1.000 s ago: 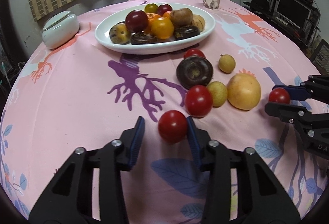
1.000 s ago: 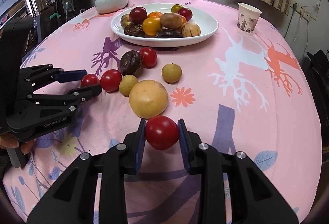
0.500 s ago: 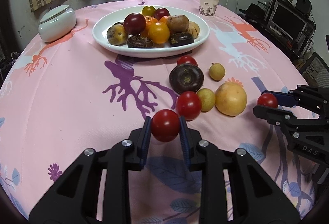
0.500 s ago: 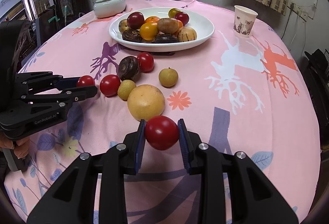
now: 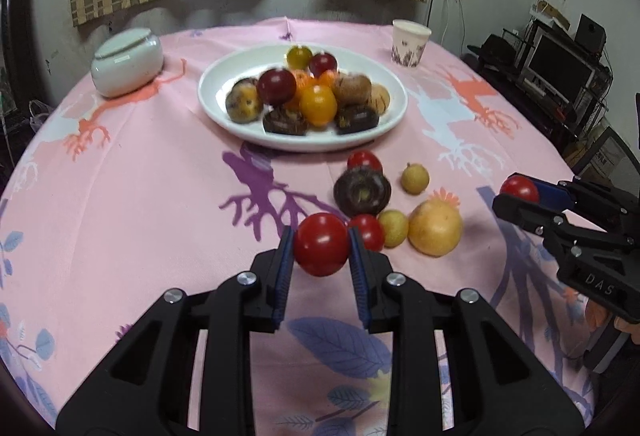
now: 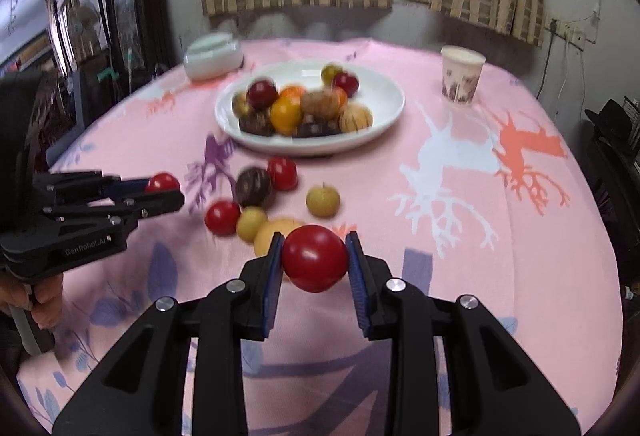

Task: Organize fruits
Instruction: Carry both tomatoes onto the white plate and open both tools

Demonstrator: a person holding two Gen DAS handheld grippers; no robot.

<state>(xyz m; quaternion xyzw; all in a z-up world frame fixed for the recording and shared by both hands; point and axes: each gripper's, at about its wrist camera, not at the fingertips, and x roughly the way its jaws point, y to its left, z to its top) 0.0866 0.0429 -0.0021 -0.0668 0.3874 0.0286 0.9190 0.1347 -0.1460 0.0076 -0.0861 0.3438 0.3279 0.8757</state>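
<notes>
Left claw [image 5: 321, 250] was clamped on a tomato [image 5: 321, 249], right claw [image 6: 314, 260] on another tomato [image 6: 314, 258]. Plate [image 5: 224, 113] sat well ahead, already heaped. Risk: round, smooth fruit slipping from pads, or rolling off the pile.

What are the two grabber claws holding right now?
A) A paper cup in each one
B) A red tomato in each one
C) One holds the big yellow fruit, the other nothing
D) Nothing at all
B: the left gripper is clamped on a red tomato, and the right gripper pinches another red tomato, both tomatoes sitting between blue pads.
</notes>
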